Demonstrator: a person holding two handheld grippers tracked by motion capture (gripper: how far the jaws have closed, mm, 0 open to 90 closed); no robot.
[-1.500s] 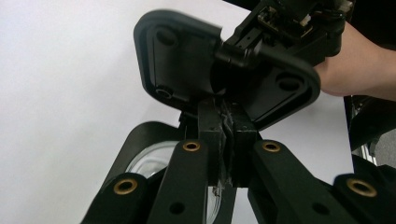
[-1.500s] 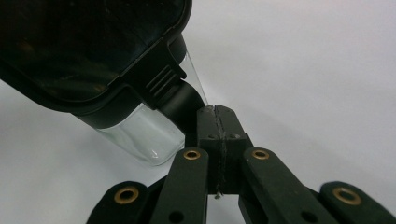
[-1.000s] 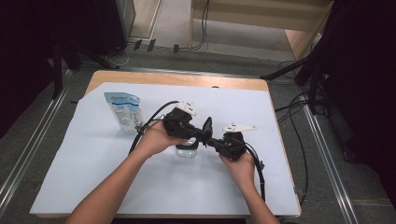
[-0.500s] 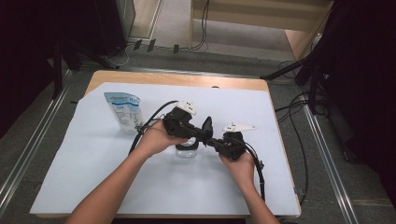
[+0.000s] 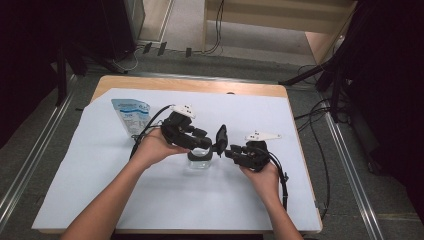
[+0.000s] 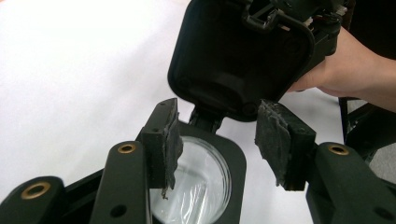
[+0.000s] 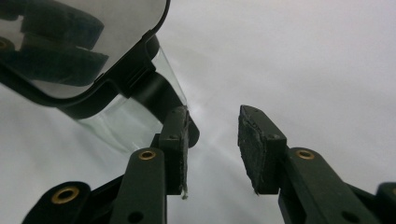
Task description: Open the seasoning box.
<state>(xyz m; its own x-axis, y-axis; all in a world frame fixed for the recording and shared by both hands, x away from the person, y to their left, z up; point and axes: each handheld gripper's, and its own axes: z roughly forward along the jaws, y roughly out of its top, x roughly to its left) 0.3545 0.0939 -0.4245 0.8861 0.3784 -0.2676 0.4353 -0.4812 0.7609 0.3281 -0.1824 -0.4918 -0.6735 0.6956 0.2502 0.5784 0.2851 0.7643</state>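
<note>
The hinged lid is left upright beyond both fingers' gaps, just opened with nothing gripped, the jar unobstructed below.

I see a clear jar with a black rim and black flip lid, two black grippers with brass rivets, a pale blue pouch with darker print, a white sheet, and a tan table.

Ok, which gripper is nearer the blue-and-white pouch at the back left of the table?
Left. The left gripper is over the clear container, just right of the pouch. The right gripper sits farther right, on the container's far side from the pouch.
</note>
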